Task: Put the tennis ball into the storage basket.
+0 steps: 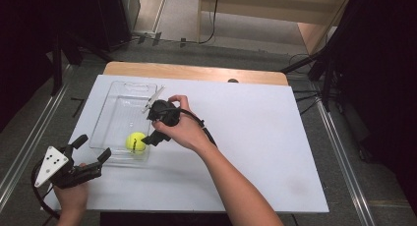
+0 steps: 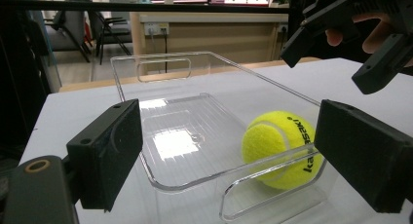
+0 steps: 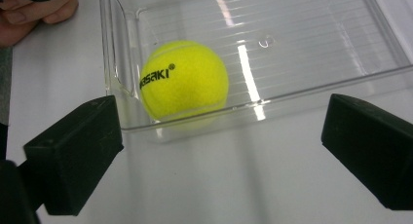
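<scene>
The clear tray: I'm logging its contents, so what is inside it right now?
One yellow tennis ball lies inside the clear tray, in its near corner; the rest of the floor is bare. The right gripper covers a sliver of the ball's right side in the high view.
</scene>
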{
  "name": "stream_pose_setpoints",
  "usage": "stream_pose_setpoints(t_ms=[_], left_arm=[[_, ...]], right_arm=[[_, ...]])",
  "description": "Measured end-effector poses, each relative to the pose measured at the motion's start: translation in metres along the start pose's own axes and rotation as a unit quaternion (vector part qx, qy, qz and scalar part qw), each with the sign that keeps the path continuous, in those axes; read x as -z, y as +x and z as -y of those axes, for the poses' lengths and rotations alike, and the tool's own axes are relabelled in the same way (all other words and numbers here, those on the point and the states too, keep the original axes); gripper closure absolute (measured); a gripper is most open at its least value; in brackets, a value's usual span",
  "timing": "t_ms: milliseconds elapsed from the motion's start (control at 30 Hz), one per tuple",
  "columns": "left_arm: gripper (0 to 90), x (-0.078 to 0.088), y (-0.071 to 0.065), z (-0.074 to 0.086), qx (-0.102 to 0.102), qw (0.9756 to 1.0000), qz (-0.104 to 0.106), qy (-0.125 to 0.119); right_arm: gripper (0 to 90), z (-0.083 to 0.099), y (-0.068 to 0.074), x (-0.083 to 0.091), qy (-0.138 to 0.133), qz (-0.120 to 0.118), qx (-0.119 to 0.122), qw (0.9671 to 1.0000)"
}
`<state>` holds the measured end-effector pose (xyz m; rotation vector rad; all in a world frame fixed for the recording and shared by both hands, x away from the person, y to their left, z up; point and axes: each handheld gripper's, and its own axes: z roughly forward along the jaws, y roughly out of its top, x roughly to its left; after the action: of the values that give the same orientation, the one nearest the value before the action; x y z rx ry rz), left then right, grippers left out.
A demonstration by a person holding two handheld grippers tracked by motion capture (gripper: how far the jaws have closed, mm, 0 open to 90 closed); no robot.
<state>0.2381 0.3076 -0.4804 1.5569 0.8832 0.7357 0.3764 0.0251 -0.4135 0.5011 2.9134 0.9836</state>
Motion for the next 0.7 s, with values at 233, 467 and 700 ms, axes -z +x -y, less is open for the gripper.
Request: stream_pose_setpoints(t_ms=[233, 467, 700], left_arm=[[11.1, 0.0, 0.0, 0.0, 0.0, 1.0, -0.001, 0.0], [11.1, 0.0, 0.0, 0.0, -0.002, 1.0, -0.001, -0.001], [11.1, 0.0, 0.0, 0.0, -0.003, 1.0, -0.003, 0.002]], right_arm=[[0.0, 0.015, -0.004, 0.01, -0.009, 0.003, -0.016, 0.9998], [0.0, 0.03, -0.007, 0.02, -0.022, 0.016, -0.02, 0.9994], [0.0, 0.045, -0.01, 0.03, -0.037, 0.028, -0.031, 0.9985]])
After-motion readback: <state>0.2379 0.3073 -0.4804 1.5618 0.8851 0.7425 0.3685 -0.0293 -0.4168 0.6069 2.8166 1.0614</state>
